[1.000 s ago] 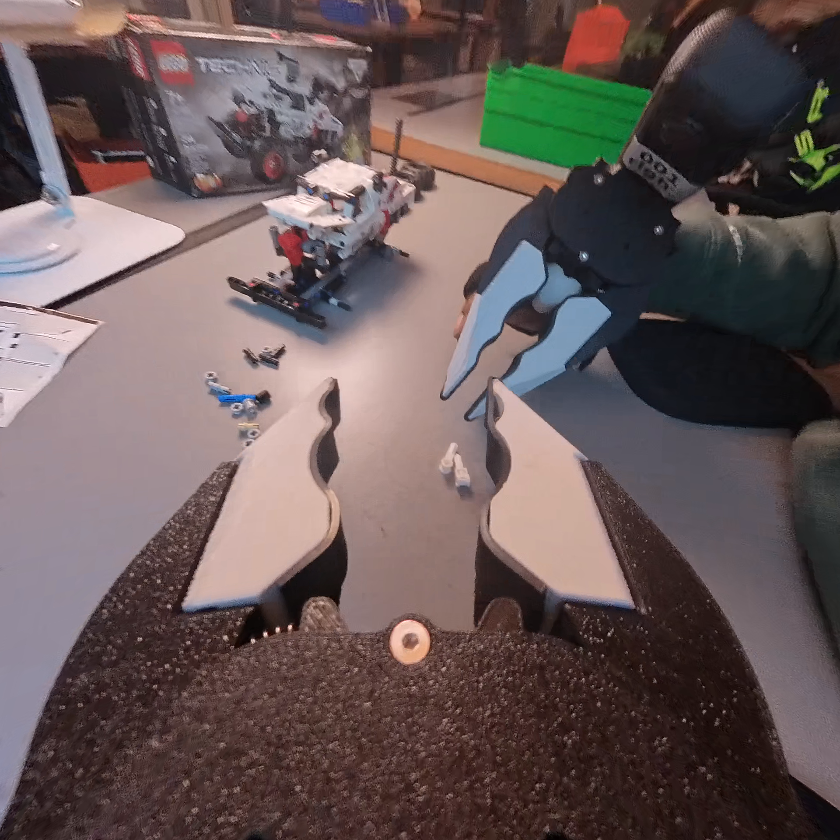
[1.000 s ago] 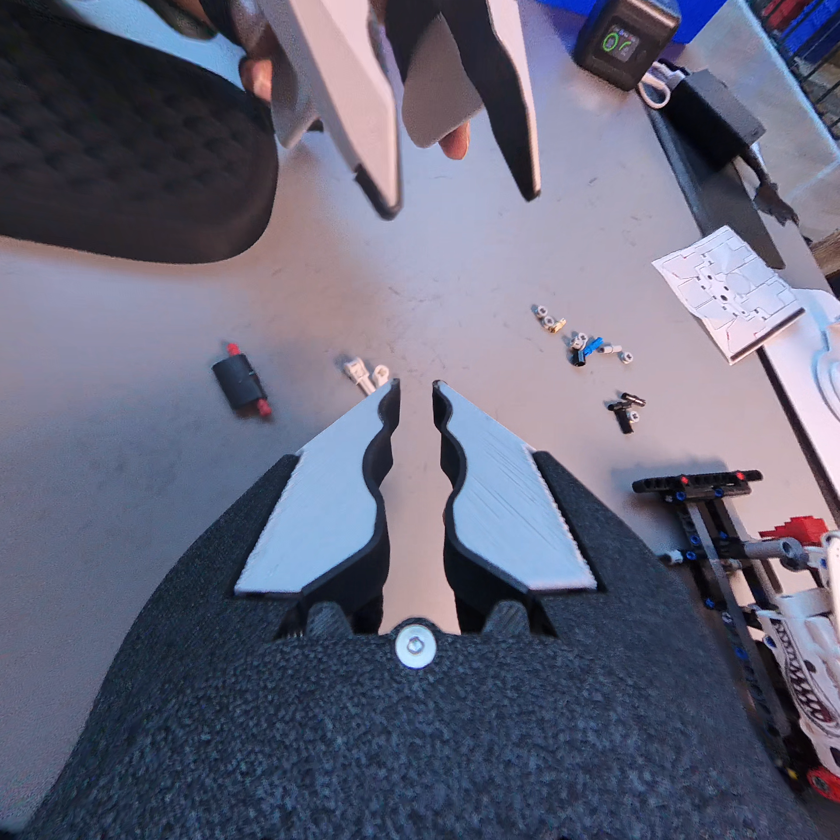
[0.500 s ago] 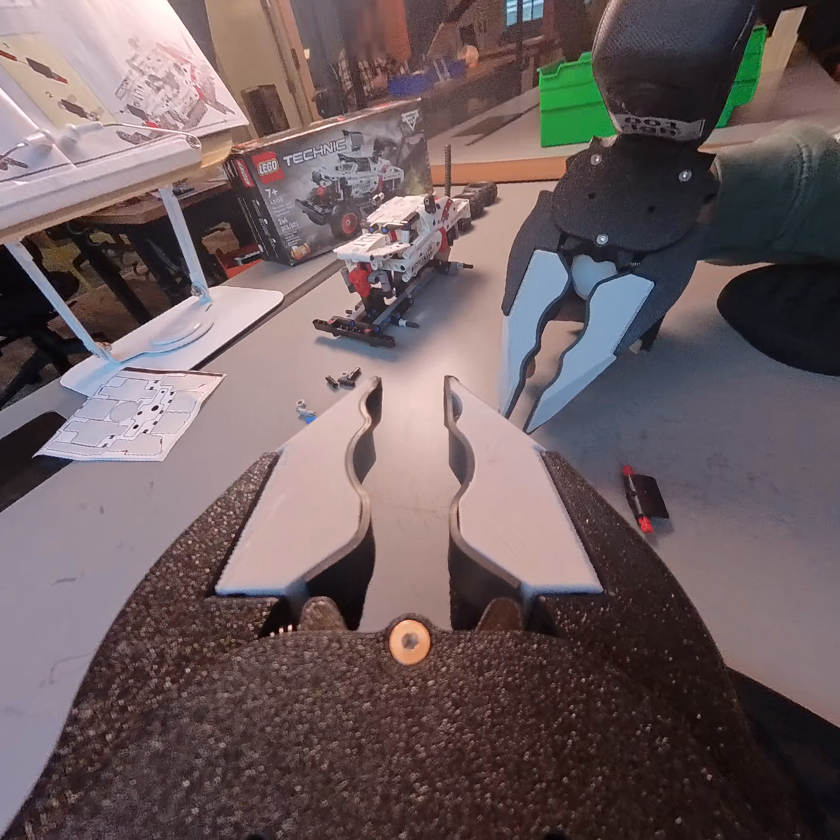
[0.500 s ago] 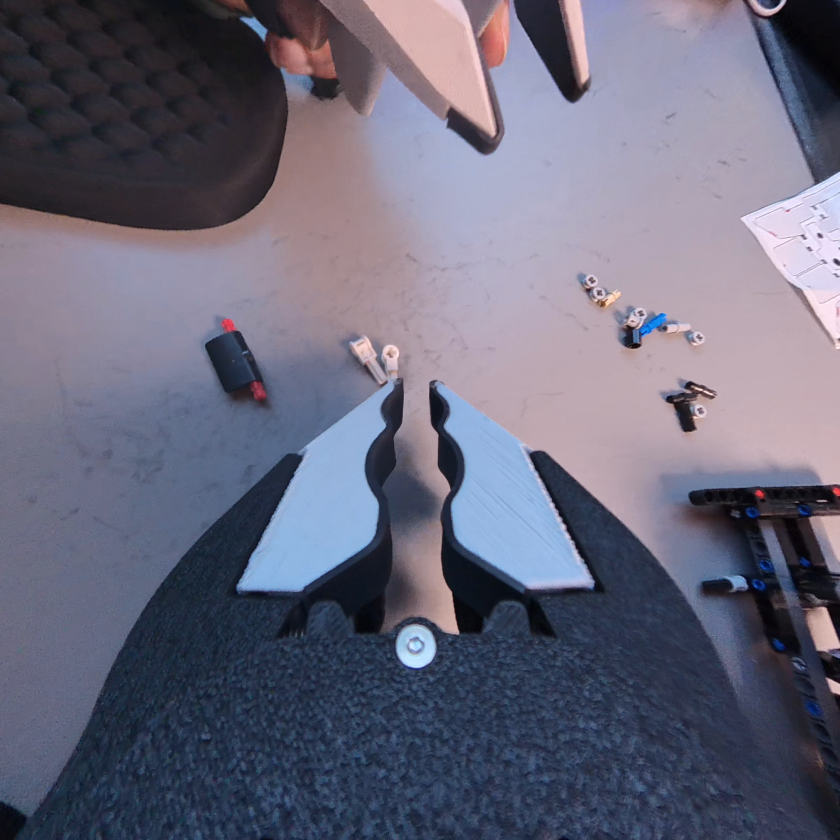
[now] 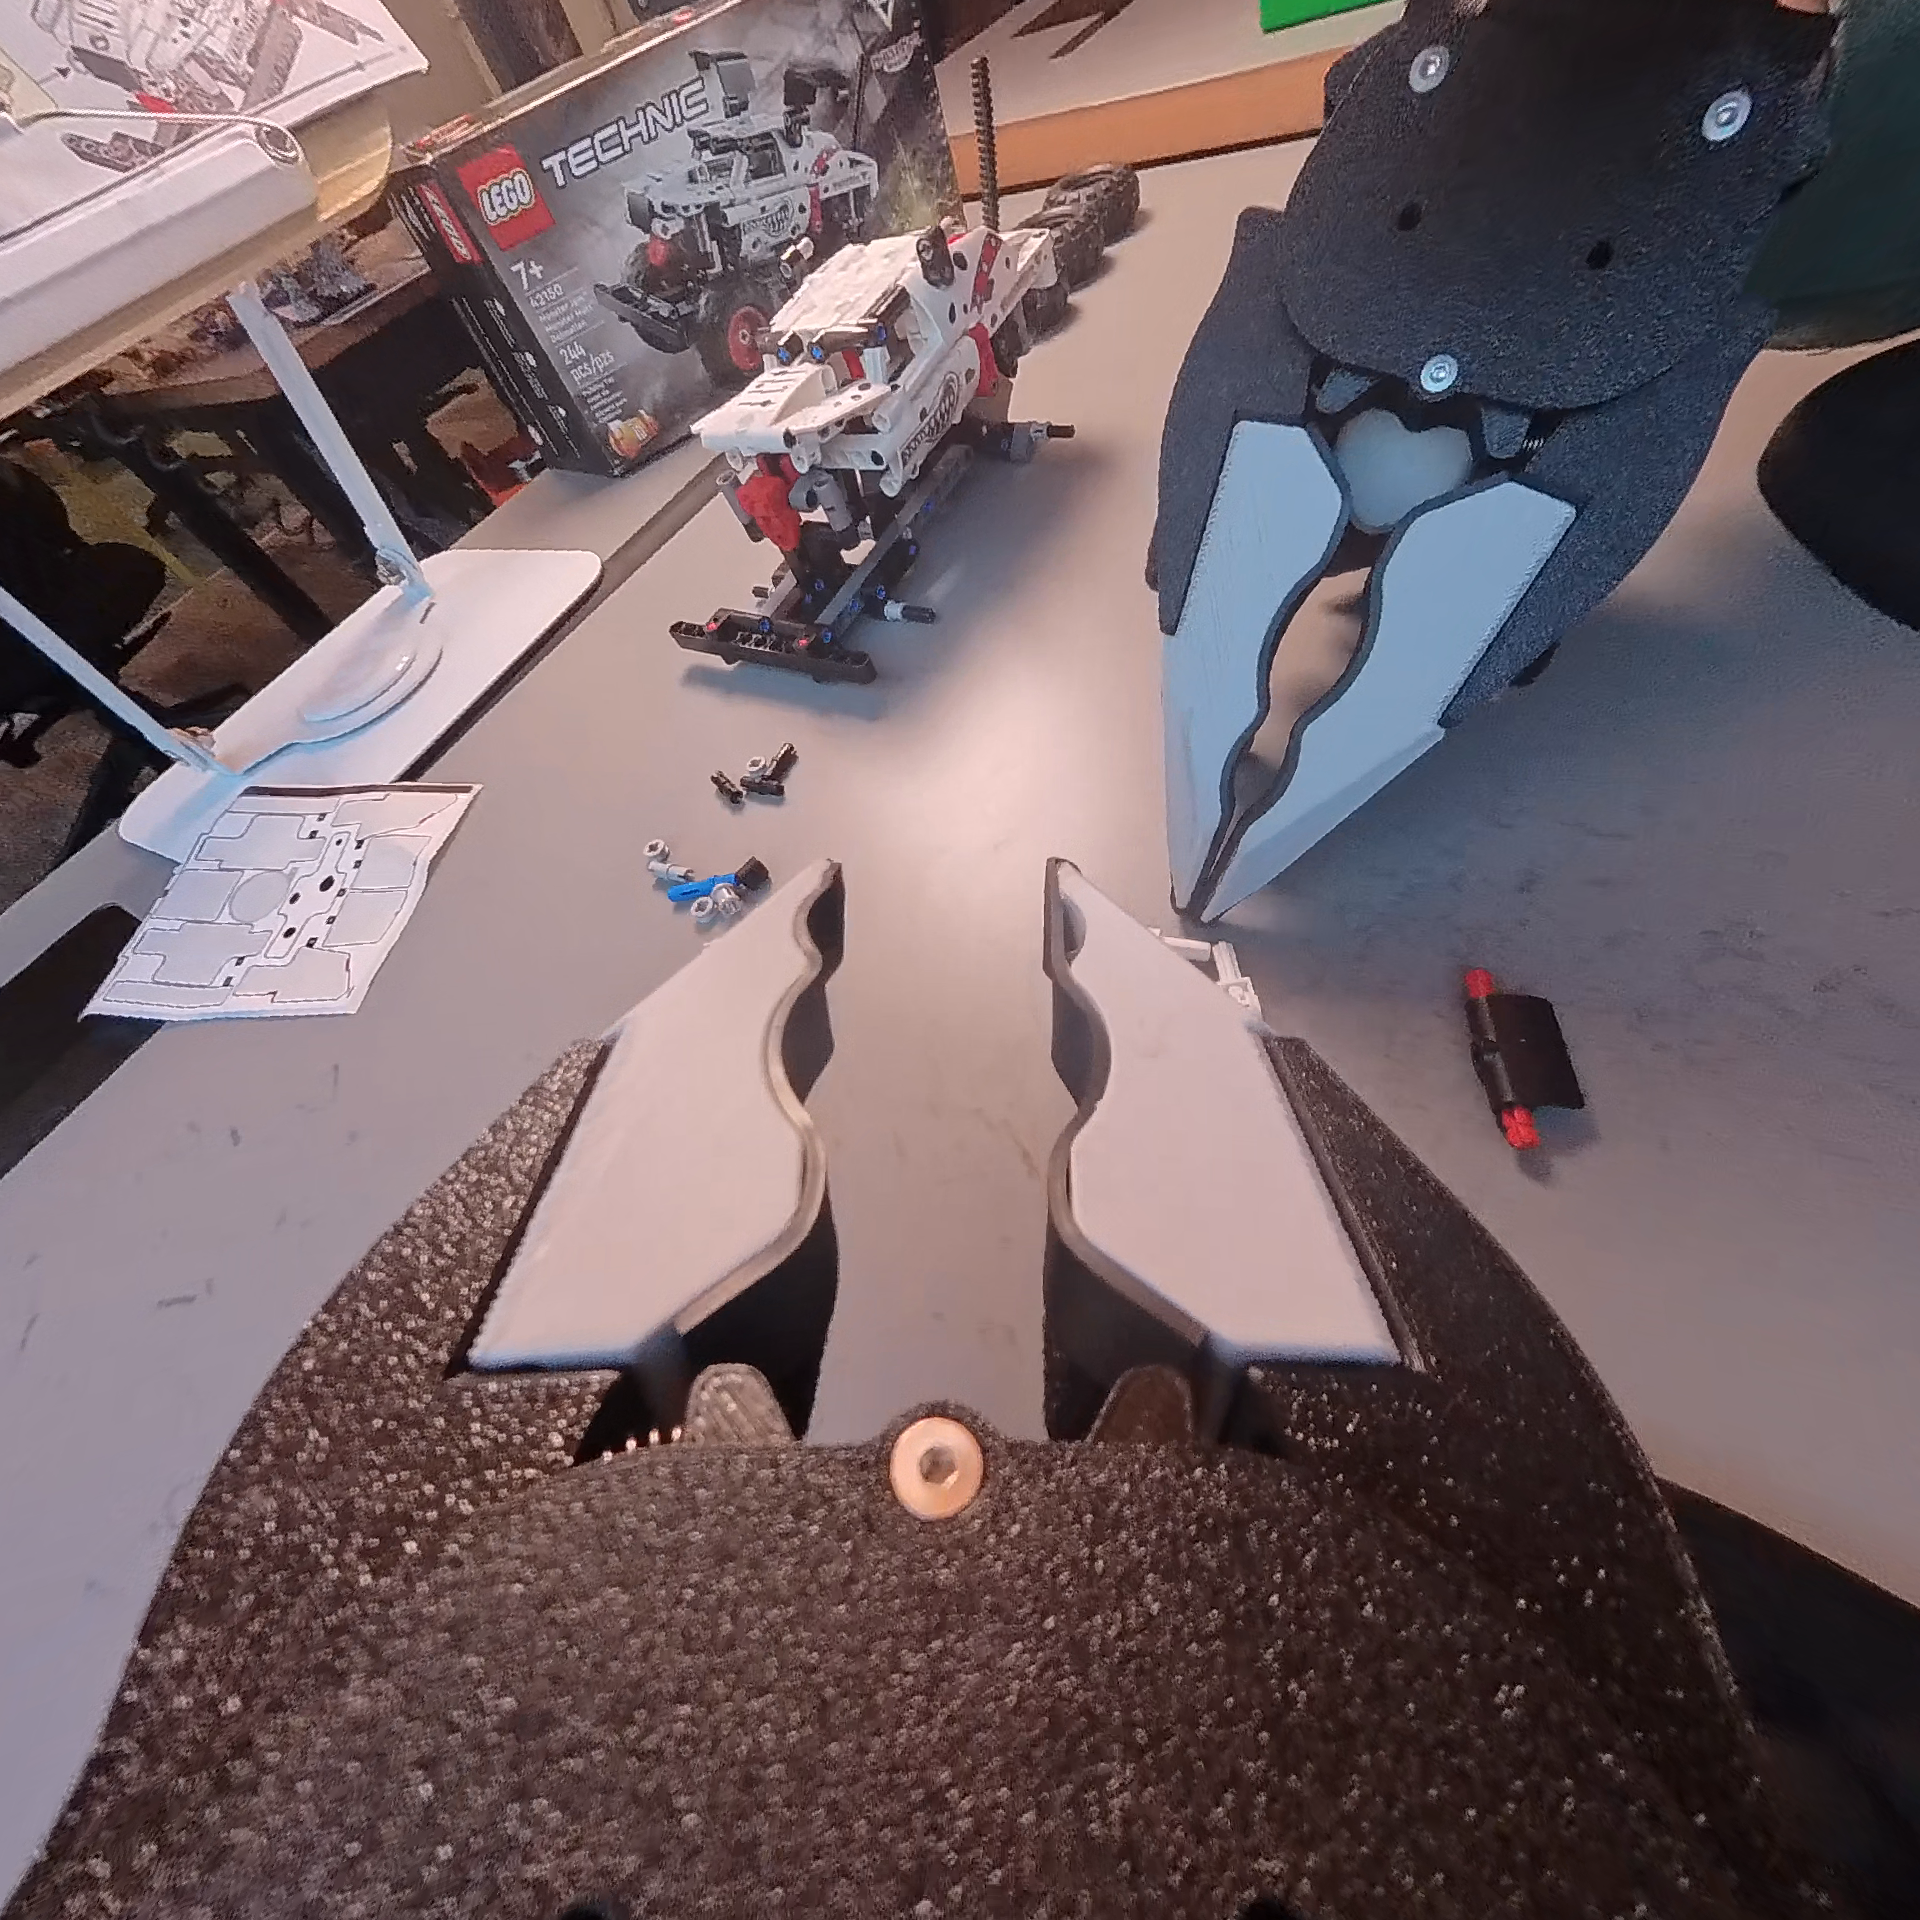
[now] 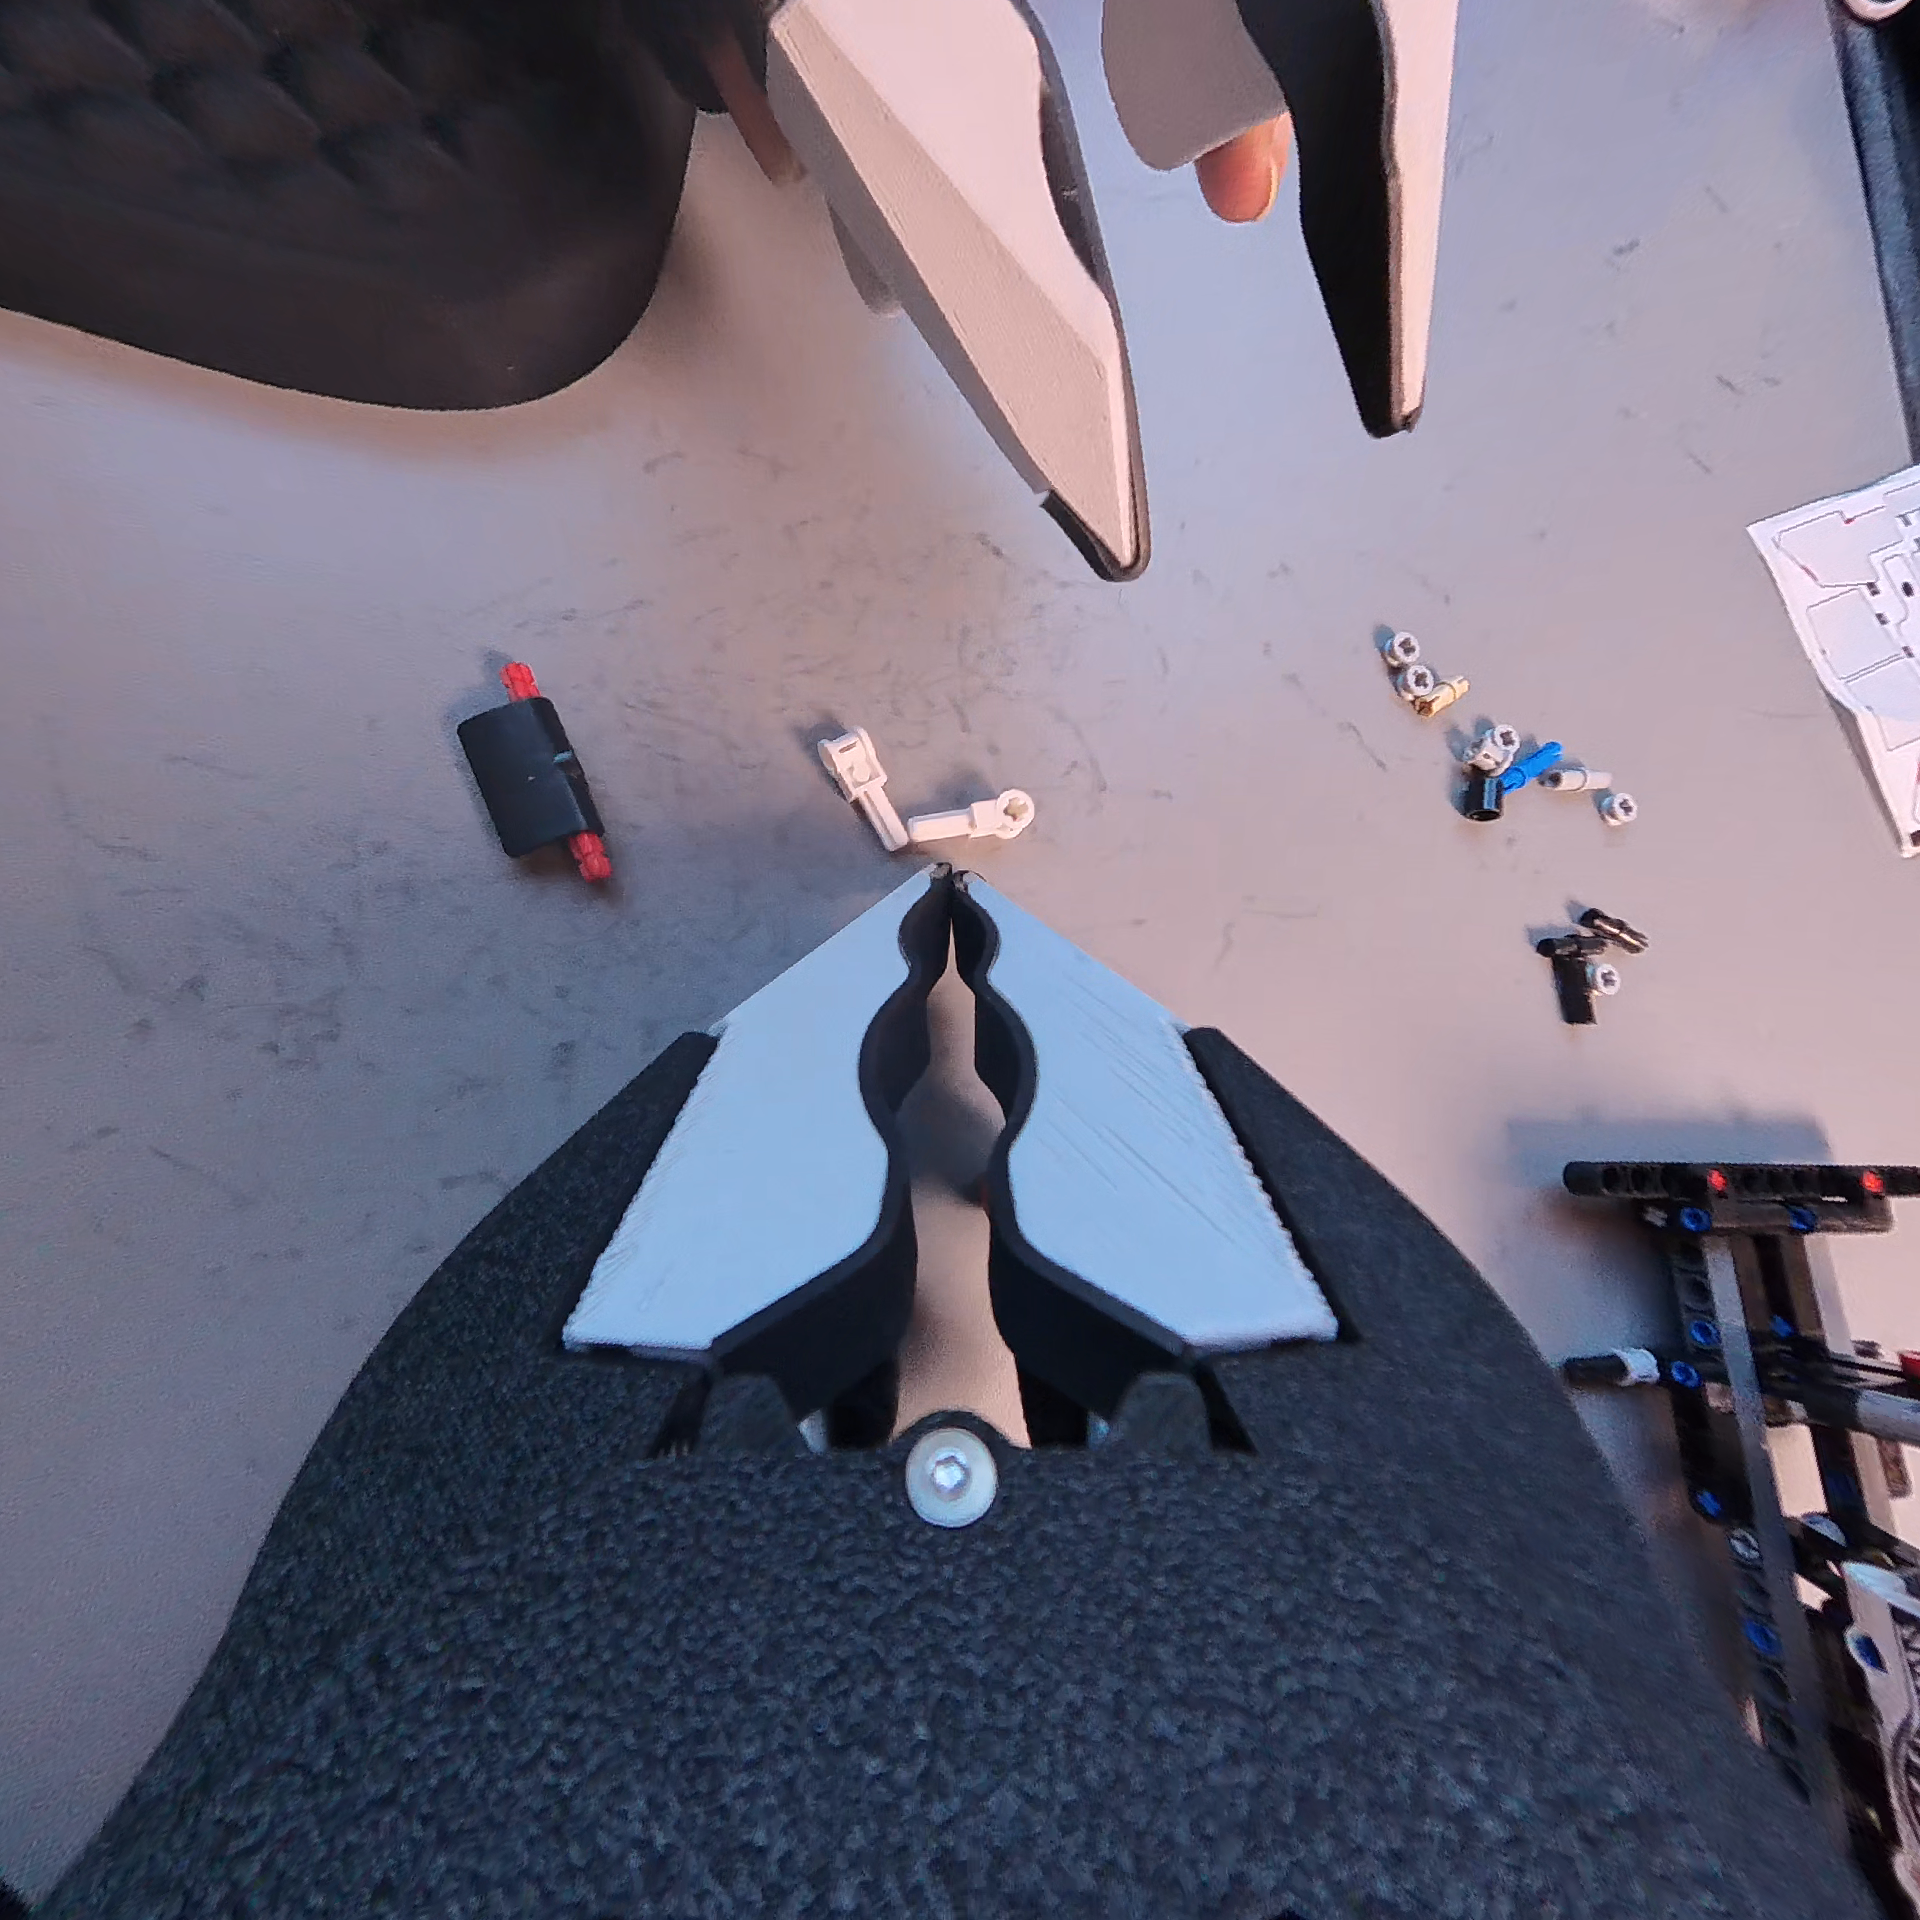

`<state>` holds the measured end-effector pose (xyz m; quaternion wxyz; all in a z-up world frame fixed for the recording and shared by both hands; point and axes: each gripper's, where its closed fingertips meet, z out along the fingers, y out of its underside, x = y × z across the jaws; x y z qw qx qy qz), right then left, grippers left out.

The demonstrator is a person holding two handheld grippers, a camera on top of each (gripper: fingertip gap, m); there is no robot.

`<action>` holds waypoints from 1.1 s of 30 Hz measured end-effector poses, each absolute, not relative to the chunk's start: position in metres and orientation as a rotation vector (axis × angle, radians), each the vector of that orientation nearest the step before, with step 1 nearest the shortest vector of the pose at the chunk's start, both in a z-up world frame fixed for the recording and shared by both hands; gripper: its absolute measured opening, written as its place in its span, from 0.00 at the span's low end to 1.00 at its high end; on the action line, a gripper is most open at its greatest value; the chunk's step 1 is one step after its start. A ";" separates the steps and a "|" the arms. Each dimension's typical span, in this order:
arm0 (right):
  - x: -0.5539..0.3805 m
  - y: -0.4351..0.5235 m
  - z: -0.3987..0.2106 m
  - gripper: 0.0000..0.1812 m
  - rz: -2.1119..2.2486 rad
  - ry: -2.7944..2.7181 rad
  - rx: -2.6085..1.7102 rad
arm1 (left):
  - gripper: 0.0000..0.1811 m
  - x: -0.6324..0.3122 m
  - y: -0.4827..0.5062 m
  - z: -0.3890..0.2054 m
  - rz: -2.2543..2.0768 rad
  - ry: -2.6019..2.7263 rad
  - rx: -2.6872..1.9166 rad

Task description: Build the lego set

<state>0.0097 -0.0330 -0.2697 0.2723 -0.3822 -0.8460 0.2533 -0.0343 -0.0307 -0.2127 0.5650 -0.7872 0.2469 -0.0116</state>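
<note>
On the grey table (image 6: pixel 312 1039), right gripper (image 6: pixel 951 878) jaws clenched empty beside white pins (image 6: pixel 914 805); left gripper (image 5: pixel 940 883) jaws released.

On the desk (image 5: pixel 1662 831) we see the half-built truck (image 5: pixel 883 416) in front of its box (image 5: pixel 665 208), with loose wheels (image 5: pixel 1091 208) behind it. Nearer us lie two clusters of small pins (image 5: pixel 753 774) (image 5: pixel 707 888); a sticker sheet (image 5: pixel 281 904) lies to their left, before the stand base (image 5: pixel 343 655). Two small connectors (image 6: pixel 925 800) sit just beyond our right gripper (image 6: pixel 951 878), an axle piece (image 6: pixel 535 774) lies to their left, and the left gripper (image 6: pixel 1257 499) hangs beyond them.
</note>
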 end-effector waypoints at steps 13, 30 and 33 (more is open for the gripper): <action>-0.006 -0.026 -0.263 0.18 0.784 -2.261 -1.226 | 0.19 -0.032 -0.031 -0.225 0.027 0.630 -1.904; 0.025 -0.008 -0.228 0.00 0.942 -2.087 -1.250 | 0.16 0.001 -0.051 -0.233 -0.115 0.824 -1.895; 0.029 0.000 -0.226 0.00 0.923 -2.025 -1.258 | 0.18 0.015 -0.070 -0.243 -0.237 0.943 -2.010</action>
